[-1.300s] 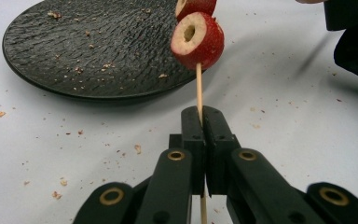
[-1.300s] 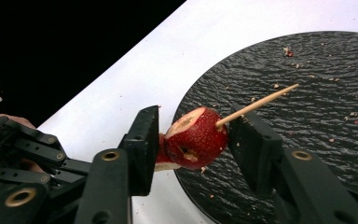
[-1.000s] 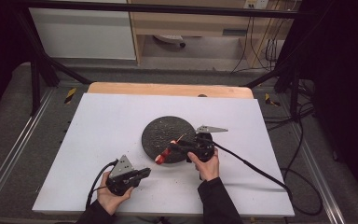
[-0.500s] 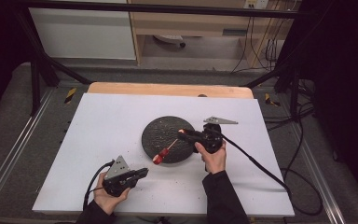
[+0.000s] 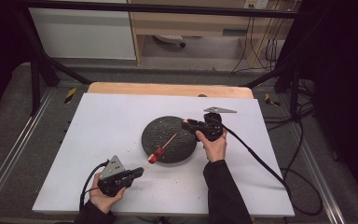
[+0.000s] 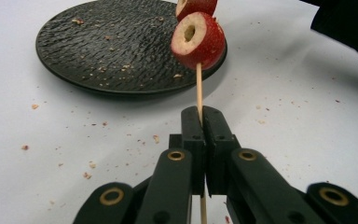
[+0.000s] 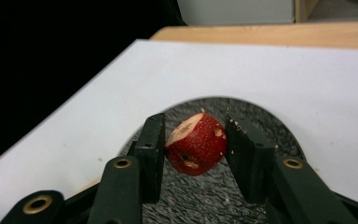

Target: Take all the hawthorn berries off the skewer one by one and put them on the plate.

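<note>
A black round plate (image 5: 164,128) lies on the white board. My left gripper (image 5: 139,171), near the front left, is shut on a thin wooden skewer (image 5: 168,141). The stick runs up between its jaws (image 6: 200,112) and carries red cored fruit pieces (image 6: 198,40) near the plate's (image 6: 102,42) front rim. In the high view that red fruit (image 5: 153,157) sits at the plate's near edge. My right gripper (image 5: 185,124) is at the plate's right side. Its jaws (image 7: 195,122) are shut on a red fruit piece (image 7: 196,145) over the plate (image 7: 193,198).
The white board (image 5: 107,121) covers a wooden table (image 5: 168,88), with crumbs scattered around the plate. The right gripper's cable (image 5: 256,158) trails to the right front. Metal frame rails and dark floor surround the table.
My right gripper has drawn back from the skewer's tip toward the plate's far right edge. The left gripper and skewer have stayed almost still.
</note>
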A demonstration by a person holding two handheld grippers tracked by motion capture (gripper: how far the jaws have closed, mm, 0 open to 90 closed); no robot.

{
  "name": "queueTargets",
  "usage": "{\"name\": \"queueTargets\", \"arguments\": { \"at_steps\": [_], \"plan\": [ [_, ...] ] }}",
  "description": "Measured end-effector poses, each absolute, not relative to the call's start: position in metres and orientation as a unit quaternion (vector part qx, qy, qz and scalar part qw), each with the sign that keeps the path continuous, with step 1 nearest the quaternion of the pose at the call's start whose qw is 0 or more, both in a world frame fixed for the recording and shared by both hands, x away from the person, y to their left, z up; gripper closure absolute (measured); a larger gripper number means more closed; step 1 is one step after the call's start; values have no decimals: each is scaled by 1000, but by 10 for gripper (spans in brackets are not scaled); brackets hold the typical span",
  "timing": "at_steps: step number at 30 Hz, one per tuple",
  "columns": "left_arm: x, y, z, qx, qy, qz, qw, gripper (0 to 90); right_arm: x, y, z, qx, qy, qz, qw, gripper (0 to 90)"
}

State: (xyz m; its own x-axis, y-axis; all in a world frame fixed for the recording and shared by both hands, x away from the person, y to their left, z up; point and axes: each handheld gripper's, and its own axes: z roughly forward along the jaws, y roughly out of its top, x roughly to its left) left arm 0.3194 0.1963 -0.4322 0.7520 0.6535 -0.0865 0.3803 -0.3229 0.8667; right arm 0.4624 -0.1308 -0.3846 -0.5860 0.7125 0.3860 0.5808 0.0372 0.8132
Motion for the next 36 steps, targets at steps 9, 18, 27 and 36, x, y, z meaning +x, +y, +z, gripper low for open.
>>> {"name": "queueTargets", "arguments": {
  "at_steps": [9, 18, 27, 36],
  "plan": [
    [324, 201, -433, 794, 339, 139, 486, 880, 470, -108, -431, 456, 753, 473, 51, 603],
    [325, 200, -433, 795, 340, 139, 484, 880, 468, -102, -443, 451, 774, 442, 52, 599],
    [325, 200, -433, 794, 340, 140, 484, 880, 459, -109, -426, 434, 776, 454, 65, 418],
    [325, 198, -433, 795, 339, 141, 482, 880, 431, -118, -392, 405, 762, 499, 76, 143]
  ]
}}
